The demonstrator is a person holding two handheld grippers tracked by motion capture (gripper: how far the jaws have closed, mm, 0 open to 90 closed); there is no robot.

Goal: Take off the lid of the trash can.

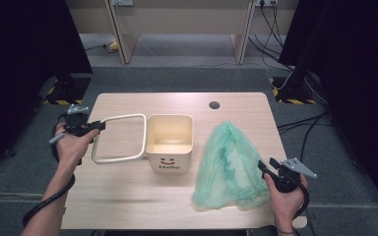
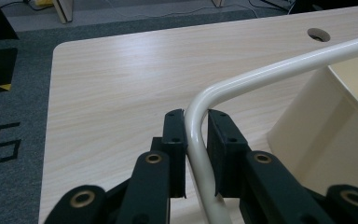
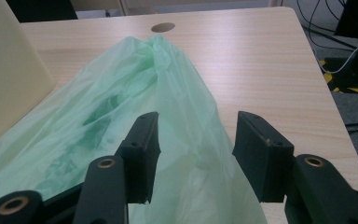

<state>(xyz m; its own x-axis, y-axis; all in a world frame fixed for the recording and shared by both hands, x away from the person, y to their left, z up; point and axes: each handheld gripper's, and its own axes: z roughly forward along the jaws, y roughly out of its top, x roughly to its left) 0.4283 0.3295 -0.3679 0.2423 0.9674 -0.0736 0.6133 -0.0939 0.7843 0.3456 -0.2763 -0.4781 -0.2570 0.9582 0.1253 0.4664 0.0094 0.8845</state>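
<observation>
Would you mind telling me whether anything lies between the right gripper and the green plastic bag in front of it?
Nothing visible does. The right gripper has its fingers open with the green plastic bag directly between and ahead of them. The cream bin stands off to the side.

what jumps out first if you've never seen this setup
The green bag heaped at the table's right, with the right gripper open over it. Mid-table stands a cream bin with a smiley face; the left gripper is clamped on its frame beside it.
</observation>
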